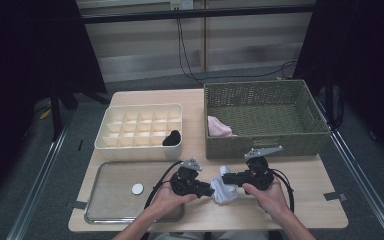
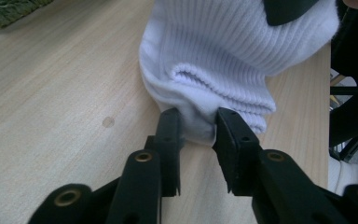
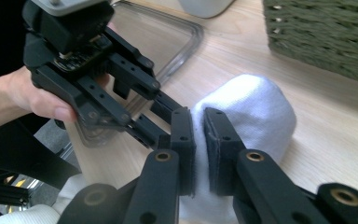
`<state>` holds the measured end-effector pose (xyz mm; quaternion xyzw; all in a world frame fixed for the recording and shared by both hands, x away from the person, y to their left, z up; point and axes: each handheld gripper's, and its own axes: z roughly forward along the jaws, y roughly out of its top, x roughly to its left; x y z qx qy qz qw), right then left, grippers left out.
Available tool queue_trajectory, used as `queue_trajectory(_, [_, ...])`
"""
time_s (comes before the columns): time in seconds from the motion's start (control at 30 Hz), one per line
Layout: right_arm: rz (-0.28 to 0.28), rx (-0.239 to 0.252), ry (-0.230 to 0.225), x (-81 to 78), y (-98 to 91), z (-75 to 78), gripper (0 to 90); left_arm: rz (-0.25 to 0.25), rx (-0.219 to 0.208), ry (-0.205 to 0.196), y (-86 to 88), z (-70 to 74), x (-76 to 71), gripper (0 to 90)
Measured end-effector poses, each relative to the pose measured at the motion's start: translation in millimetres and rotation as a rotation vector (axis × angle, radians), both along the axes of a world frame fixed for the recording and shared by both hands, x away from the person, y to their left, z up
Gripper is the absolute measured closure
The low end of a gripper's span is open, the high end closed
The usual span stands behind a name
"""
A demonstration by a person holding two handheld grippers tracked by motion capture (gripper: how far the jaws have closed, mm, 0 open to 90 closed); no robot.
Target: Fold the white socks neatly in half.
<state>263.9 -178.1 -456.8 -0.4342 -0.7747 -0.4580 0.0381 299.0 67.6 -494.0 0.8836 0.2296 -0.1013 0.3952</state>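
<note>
While no writing reads | left gripper (image 2: 198,123) pinches white sock (image 2: 223,51) | right gripper (image 3: 199,123) pinches sock

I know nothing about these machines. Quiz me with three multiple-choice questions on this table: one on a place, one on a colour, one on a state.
1. Where does the pink cloth lie?
A. in the wicker basket
B. on the metal tray
C. in the divided box

2. What colour is the sock between the two tools?
A. black
B. white
C. green

3. How is the right tool set?
A. wide open
B. lying on the table
C. shut on the sock

Answers: 1 A, it sits at the basket's left end. 2 B, white ribbed fabric shows in both gripper views. 3 C, its pads pinch the fabric.
</note>
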Motion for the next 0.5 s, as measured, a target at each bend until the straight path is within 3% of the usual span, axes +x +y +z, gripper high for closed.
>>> queue_trajectory(0.5, [0.059,-0.048,0.049,-3.9,20.2,-21.0,81.7,-0.009,0.010,0.002,-0.1,-2.4,-1.0,75.6])
